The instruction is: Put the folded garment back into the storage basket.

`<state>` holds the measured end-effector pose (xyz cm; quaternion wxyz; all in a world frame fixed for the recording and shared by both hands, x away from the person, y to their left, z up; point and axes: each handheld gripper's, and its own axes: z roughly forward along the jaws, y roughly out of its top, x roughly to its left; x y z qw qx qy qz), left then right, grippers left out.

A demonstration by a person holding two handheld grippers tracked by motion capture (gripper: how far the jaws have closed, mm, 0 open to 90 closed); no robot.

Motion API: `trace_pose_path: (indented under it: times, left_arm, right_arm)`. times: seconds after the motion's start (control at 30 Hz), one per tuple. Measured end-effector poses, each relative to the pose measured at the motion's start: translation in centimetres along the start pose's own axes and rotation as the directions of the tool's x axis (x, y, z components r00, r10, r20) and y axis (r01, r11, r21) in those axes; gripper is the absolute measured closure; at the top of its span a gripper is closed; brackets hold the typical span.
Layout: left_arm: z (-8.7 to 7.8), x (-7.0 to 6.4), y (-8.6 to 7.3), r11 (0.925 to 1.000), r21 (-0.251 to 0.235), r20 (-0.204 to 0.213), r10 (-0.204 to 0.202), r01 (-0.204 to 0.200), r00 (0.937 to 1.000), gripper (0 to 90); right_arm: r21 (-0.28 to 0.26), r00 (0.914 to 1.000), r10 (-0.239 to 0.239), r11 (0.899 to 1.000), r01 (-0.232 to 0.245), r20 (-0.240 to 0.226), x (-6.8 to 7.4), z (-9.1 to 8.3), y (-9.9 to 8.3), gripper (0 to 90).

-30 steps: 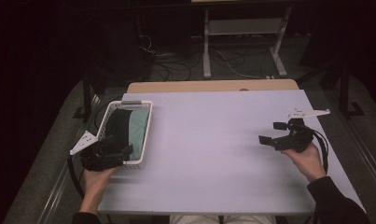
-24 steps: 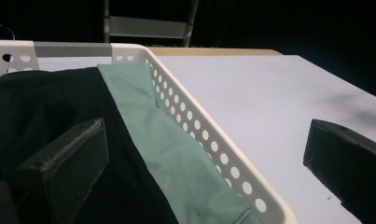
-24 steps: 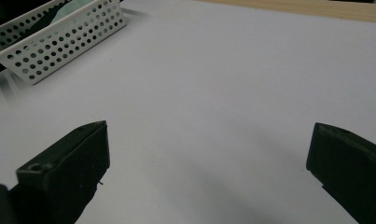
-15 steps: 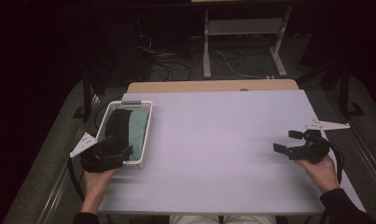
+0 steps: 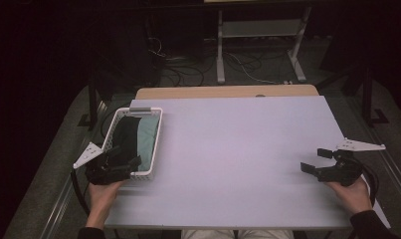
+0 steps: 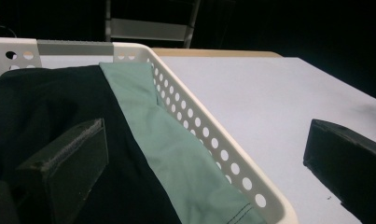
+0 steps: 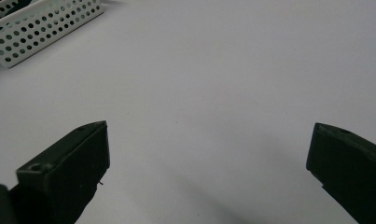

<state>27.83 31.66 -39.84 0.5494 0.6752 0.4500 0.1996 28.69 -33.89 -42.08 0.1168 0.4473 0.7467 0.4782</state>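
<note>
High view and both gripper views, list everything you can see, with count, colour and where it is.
Basket: one, white, perforated, table's left edge.
Dark cloth: one, black, in the basket.
Green cloth: one, pale green, in the basket beside the black one.
Table: one, pale lilac-grey top.
Metal stand: one, grey, on the floor behind the table.
Cables: several, dark, on the floor.
Left gripper: black, open, astride the basket's near right wall.
Right gripper: black, open, over the table's right side.
</note>
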Motion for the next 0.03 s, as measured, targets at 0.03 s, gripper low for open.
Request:
trace_pose_path:
  times: [0.03]
  left_arm:
    - [0.02, -0.06, -0.01, 1.0, 0.003, -0.003, 0.004, -0.004, 1.0, 0.0]
  right_arm:
    - [-0.004, 1.0, 0.009, 1.0, -0.009, 0.0, -0.05, -0.1, -0.09, 0.0]
